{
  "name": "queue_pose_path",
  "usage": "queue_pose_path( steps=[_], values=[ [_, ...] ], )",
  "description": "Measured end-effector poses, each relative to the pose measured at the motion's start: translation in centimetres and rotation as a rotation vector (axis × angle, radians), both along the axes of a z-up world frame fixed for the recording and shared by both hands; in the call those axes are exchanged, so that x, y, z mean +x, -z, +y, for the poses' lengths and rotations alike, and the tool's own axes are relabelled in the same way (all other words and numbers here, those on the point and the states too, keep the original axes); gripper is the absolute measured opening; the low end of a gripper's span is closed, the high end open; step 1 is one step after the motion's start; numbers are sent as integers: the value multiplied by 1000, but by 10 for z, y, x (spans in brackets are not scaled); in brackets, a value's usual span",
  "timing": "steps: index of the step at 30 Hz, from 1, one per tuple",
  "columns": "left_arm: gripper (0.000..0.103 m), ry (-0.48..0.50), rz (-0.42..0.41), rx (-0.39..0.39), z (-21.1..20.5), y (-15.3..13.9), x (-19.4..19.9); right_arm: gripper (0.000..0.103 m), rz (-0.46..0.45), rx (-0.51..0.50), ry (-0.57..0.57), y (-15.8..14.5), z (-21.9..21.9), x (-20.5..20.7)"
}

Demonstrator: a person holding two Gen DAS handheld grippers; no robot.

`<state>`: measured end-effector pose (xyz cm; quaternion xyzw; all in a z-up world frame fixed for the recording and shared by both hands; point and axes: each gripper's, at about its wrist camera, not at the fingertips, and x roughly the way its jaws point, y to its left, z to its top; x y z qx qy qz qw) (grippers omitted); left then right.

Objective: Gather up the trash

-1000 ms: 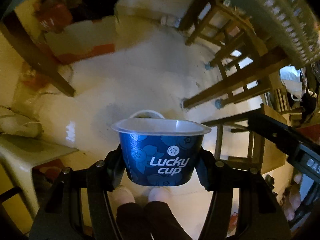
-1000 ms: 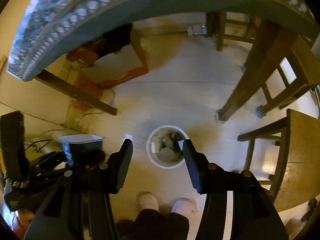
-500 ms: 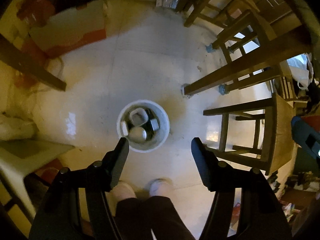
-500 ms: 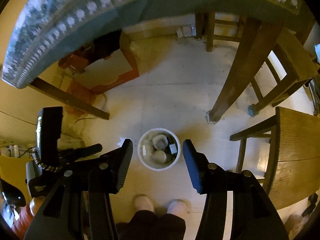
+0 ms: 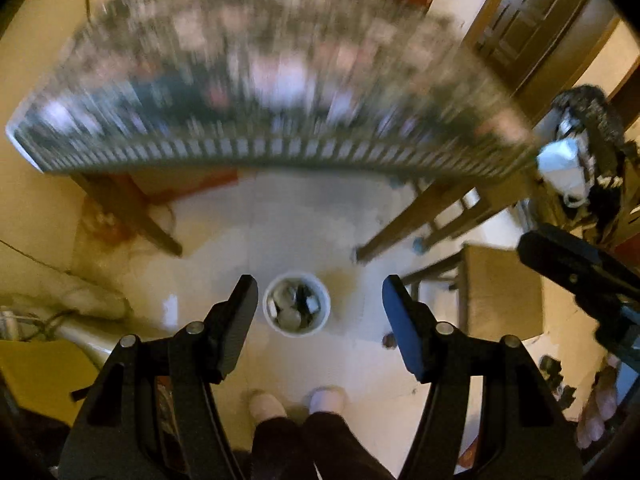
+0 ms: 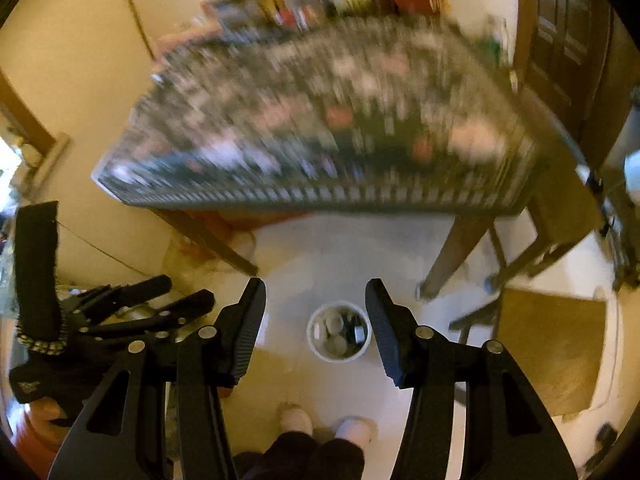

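Trash bin (image 5: 297,306) sits on floor directly below both tools, w/ cups etc. inside. My left tool (image 5: 316,304) and right tool (image 6: 316,316) both gape wide, empty. Tabletop (image 5: 280,92) ahead and above, too blurred to spot next trash; left tool lines up slightly closer over bin.

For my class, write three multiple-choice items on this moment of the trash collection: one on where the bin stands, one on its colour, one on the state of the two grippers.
1. Where does the trash bin stand?
A. on the floor ahead of the person's feet
B. on the table
C. on a chair

2. What colour is the bin's wall?
A. red
B. white
C. black

3. How are the left gripper and right gripper?
A. both open, holding nothing
B. both shut on a cup
C. only the left is open

Answers: 1 A, floor surrounds it just beyond the shoes; 2 B, its rim shows white; 3 A, each pair of fingers stands apart with nothing between them.
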<state>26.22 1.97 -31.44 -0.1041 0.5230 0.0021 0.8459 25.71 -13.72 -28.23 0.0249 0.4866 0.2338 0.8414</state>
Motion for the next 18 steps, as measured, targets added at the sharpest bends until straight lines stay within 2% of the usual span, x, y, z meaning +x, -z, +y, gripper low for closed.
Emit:
queue_pose_path(
  steps=[5,9,14,18],
  values=[
    [64,8,-186,20,-7,-106,-45,48,-147,27,-3,-85,-14,-37],
    [64,33,-320,61,-15,-171,-84,48,-285,58,8,-151,-24,-70],
    [64,59,-490,62,-15,-239,-149,48,-445,81,23,-211,-25,-129],
    [64,68,-578,43,-10,-271,-200,48,-515,85,28,-235,-21,-173]
  ],
)
